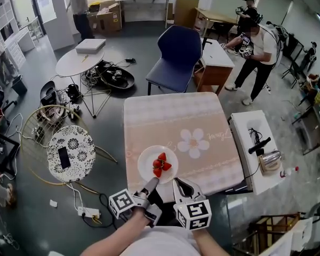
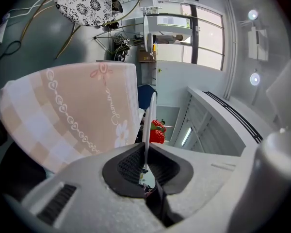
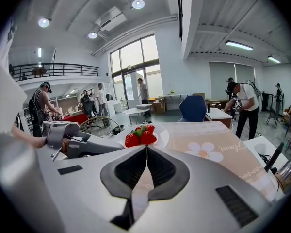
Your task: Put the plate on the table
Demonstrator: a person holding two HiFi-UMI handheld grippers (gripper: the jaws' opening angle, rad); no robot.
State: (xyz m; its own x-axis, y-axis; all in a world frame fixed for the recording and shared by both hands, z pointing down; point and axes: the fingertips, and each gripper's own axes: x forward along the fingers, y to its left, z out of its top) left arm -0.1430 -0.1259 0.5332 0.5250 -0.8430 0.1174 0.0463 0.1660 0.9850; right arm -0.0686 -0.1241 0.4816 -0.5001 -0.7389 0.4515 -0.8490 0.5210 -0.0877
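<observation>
A white plate [image 1: 144, 168] of strawberries [image 1: 161, 164] is seen over the near-left part of a pink-clothed table [image 1: 202, 116]. Its near rim is clamped edge-on between the narrow jaws of the left gripper [image 1: 151, 183]. Whether the plate rests on the table cannot be told. The right gripper [image 1: 180, 186] is held just right of it at the table's near edge, with its jaws pressed together and nothing between them. A blue chair [image 1: 176, 52] is drawn up at the far side, and a person in a white shirt [image 1: 261, 47] is seen standing far right.
</observation>
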